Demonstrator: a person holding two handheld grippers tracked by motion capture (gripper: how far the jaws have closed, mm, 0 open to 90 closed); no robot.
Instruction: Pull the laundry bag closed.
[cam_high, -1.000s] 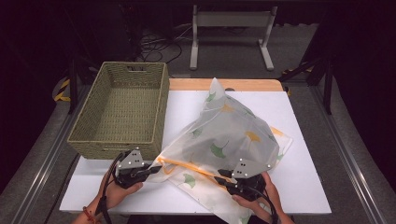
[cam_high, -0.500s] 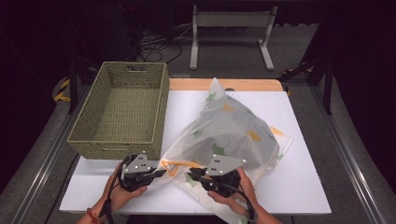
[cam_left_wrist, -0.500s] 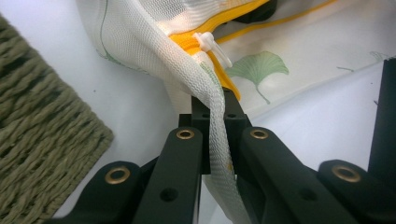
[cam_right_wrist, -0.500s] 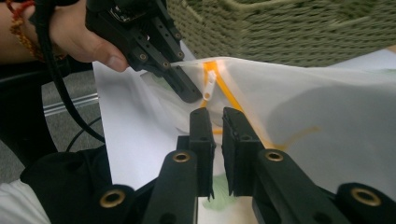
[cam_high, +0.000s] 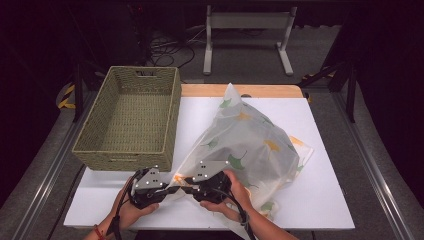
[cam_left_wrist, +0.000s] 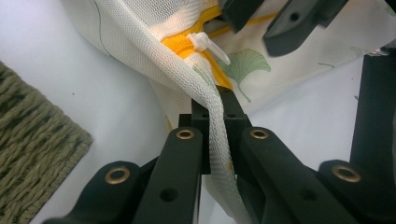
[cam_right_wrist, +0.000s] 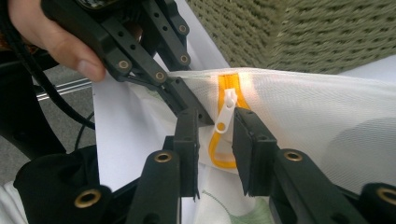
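So we've got the mesh laundry bag (cam_high: 250, 145) sitting center-right on the white table (cam_high: 325, 200), just beside the wicker basket (cam_high: 130, 120) at upper left. Our left gripper (cam_left_wrist: 215, 121), bottom center of the high view, is clamped tight on the bag's edge near the yellow zipper (cam_right_wrist: 229, 86). Our right gripper (cam_right_wrist: 215, 126) has just been opening: its jaws sit apart, either side of the white zipper pull (cam_right_wrist: 225, 114), pads not touching it.
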